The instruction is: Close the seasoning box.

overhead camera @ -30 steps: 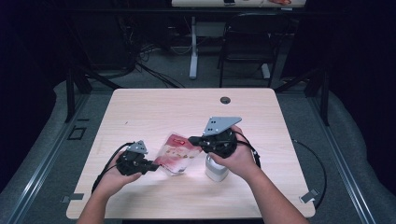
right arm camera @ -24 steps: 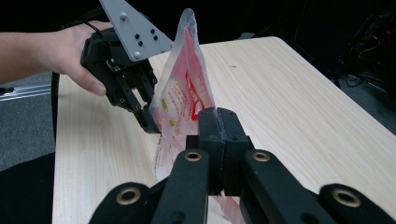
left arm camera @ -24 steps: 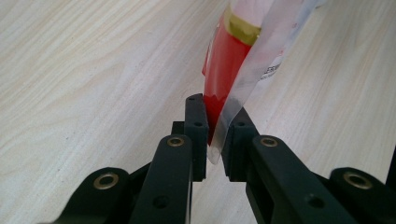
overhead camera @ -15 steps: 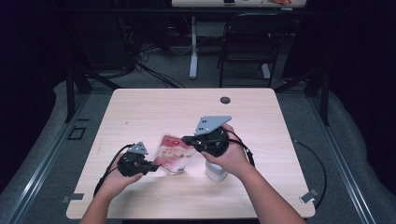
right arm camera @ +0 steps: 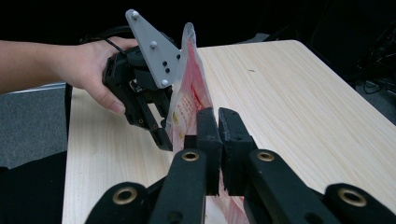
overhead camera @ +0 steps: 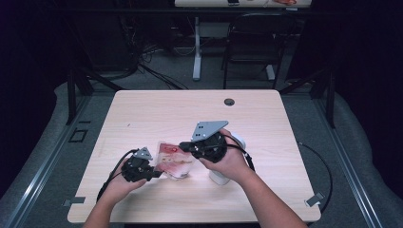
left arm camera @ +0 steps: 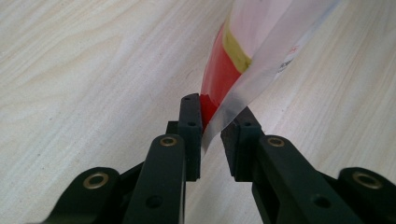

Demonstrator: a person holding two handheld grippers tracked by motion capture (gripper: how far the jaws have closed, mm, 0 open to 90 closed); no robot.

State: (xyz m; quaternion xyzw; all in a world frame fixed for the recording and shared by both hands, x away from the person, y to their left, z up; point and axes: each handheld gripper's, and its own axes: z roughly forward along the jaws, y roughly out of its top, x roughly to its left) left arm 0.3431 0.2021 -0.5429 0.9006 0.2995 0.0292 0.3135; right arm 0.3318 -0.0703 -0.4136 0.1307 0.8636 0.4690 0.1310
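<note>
— How far along are you?
— The pouch (overhead camera: 173,161) is lifted, lower centre of the high view. My right gripper (right arm camera: 218,126) pinches it (jaws just easing open). My left gripper (left arm camera: 211,135) has just been opening, so the edge sits loose between its jaws. I'd judge the opening itself isn't done.

Three cameras: one fixed overhead, one riding each gripper

The high view looks forward and down over the whole wooden table (overhead camera: 266,114) from the person's side; the left gripper view sits close above the tabletop, looking along its own jaws at the edge of a red-and-clear plastic pouch (left arm camera: 233,60); the right gripper view faces that same pouch (right arm camera: 189,93) and the left gripper (right arm camera: 161,133) across the table.
</note>
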